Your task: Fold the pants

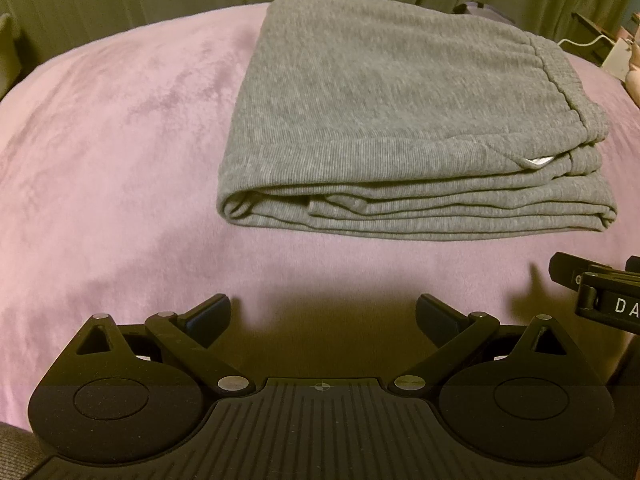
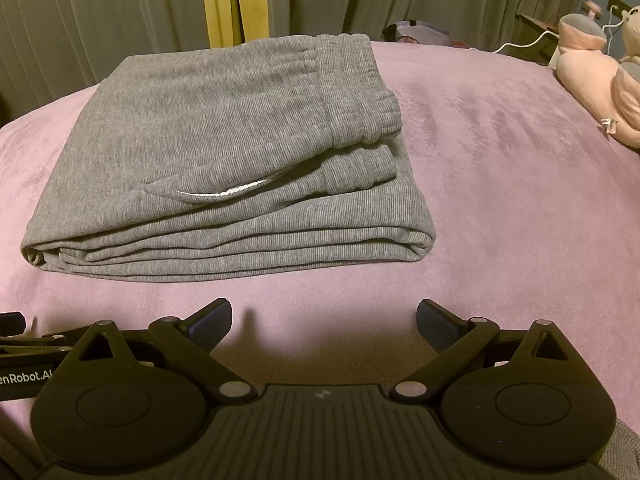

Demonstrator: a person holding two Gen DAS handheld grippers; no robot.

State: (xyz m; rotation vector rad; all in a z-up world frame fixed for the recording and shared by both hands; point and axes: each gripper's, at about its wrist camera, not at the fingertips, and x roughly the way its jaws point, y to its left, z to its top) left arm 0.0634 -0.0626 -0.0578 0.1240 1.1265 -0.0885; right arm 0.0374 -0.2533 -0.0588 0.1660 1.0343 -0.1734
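Grey sweatpants (image 1: 360, 120) lie folded in a thick rectangular stack on the pink blanket (image 1: 100, 160), waistband on top at the right with a white drawstring end showing. They also show in the right wrist view (image 2: 200, 152). My left gripper (image 1: 322, 316) is open and empty, held back from the stack's near edge. My right gripper (image 2: 324, 320) is open and empty, also short of the stack, to the right of the left one. Part of the right gripper shows at the left wrist view's right edge (image 1: 600, 296).
Grey-green curtains (image 2: 100, 8) with a yellow strip hang behind the bed. A pink plush toy (image 2: 592, 68) lies at the far right of the blanket, with white cables and a dark shelf behind it.
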